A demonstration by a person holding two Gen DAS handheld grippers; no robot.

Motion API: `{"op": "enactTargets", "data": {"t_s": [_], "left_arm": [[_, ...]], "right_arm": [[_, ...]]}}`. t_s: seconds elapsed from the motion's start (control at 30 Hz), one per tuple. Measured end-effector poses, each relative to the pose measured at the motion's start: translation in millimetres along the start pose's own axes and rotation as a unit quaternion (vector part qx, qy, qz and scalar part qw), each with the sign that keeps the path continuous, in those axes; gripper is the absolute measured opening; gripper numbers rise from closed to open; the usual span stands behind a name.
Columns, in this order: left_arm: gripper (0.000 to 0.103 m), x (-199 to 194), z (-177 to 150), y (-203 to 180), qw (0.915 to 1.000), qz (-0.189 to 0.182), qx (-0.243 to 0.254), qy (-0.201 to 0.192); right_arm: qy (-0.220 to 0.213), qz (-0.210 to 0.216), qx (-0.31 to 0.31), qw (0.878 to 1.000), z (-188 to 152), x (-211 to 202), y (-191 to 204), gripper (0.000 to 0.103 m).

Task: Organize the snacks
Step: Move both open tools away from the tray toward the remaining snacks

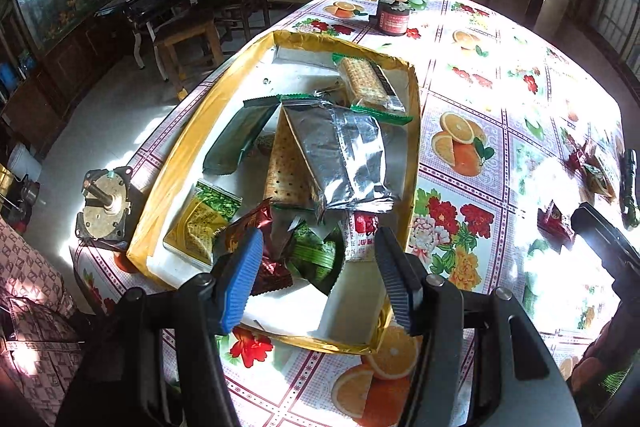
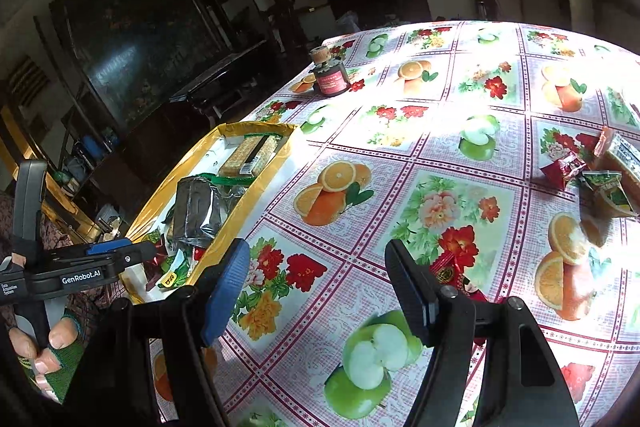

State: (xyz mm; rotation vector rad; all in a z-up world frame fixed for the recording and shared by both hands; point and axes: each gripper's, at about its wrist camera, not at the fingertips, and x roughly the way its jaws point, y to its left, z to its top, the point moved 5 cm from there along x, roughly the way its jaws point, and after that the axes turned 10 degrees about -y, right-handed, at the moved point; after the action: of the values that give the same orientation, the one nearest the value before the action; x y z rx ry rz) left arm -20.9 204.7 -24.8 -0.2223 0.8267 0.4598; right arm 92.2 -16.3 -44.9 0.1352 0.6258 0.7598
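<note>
- Your left gripper [image 1: 318, 251] hangs over the near end of the yellow-rimmed tray [image 1: 188, 143], with its fingers spread and nothing pinched between them.
- Under these fingers, inside the tray, lie a dark red snack packet [image 1: 260, 239] and a green snack packet [image 1: 316, 255]; the pads do not touch them.
- In the middle of the tray a silver foil packet [image 1: 344, 155] rests on a cracker pack [image 1: 286, 167], and one more cracker pack in clear wrap [image 1: 366, 83] lies at the far end.
- Your right gripper [image 2: 316, 287] is above the fruit-pattern tablecloth [image 2: 400, 147], to the right of the tray; its fingers also stand apart and hold nothing.
- A red candy [image 2: 450, 267] lies on the cloth just beside the right finger of this gripper.
- Some snacks remain outside the tray: a small red packet [image 2: 562, 167], a green packet [image 2: 610, 187] and an orange pack [image 2: 620, 159] sit together near the far right edge of the table.
- A dark jar [image 2: 330, 75] stands far behind the tray.
</note>
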Motion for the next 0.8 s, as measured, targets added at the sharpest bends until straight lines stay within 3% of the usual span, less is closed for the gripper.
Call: {"op": "enactTargets", "data": {"t_s": [0.43, 0.8], "left_arm": [[0.059, -13.5, -8.5, -108.4, 0.9928, -0.079, 0.090, -0.002], [0.059, -4.5, -19.8, -166.2, 0.9849, -0.107, 0.134, 0.021]], "right_arm": [[-0.032, -0.104, 0.055, 0.993, -14.5, -68.7, -94.5, 0.070], [-0.033, -0.126, 0.073, 0.989, -20.9, -79.5, -124.9, 0.070]]}}
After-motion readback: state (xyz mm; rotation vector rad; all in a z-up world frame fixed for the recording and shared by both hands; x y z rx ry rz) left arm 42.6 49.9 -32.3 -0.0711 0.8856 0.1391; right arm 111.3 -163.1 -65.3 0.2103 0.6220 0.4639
